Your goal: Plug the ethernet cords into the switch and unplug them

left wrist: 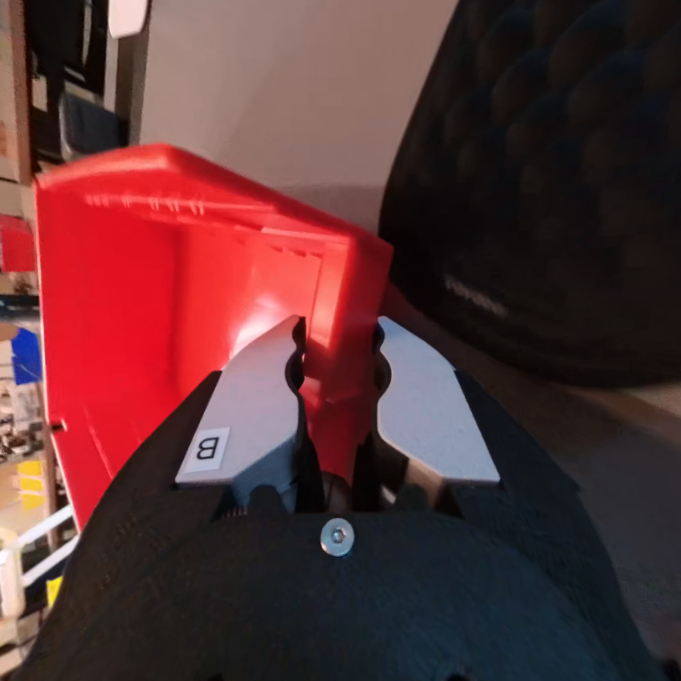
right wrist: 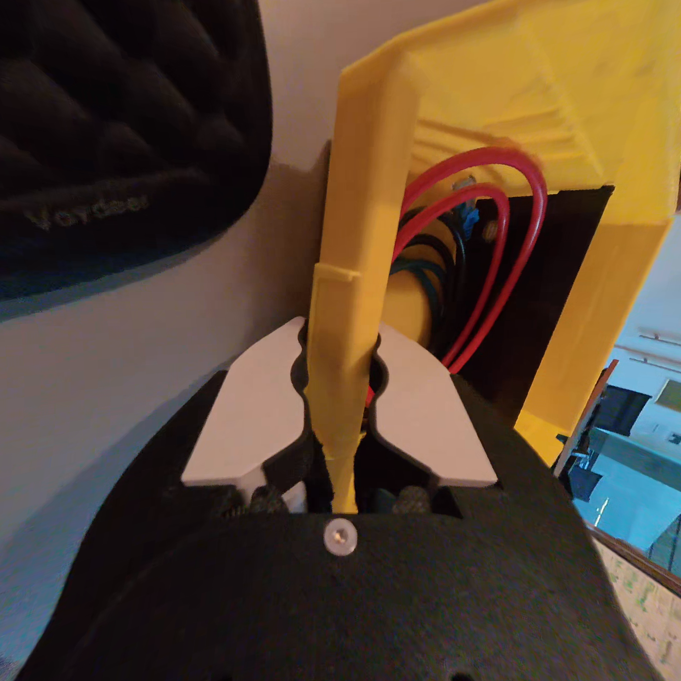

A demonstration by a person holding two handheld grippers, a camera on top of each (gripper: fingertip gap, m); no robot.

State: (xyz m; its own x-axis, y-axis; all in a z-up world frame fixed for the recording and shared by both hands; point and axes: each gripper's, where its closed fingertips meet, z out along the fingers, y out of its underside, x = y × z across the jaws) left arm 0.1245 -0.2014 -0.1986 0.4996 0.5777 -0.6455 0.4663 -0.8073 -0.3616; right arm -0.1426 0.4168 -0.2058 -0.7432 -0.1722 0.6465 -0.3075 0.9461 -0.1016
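My left gripper (left wrist: 339,324) is shut on the near corner wall of a red plastic bin (left wrist: 147,313); the part of its inside that shows holds nothing. My right gripper (right wrist: 342,328) is shut on the upright rim wall of a yellow plastic bin (right wrist: 552,110). Inside the yellow bin are looped red ethernet cords (right wrist: 523,162), black cords (right wrist: 442,247), a green cord (right wrist: 420,272) and a blue plug (right wrist: 470,221), beside a black box (right wrist: 552,294). I cannot tell whether that box is the switch. Both views are motion-blurred.
A large black quilted object fills the right of the left wrist view (left wrist: 534,184) and the upper left of the right wrist view (right wrist: 110,129). Both bins stand on a beige surface (left wrist: 589,460). Cluttered shelves (left wrist: 22,368) are at far left. Across from one pair of fingers to the other is roughly 70 centimeters.
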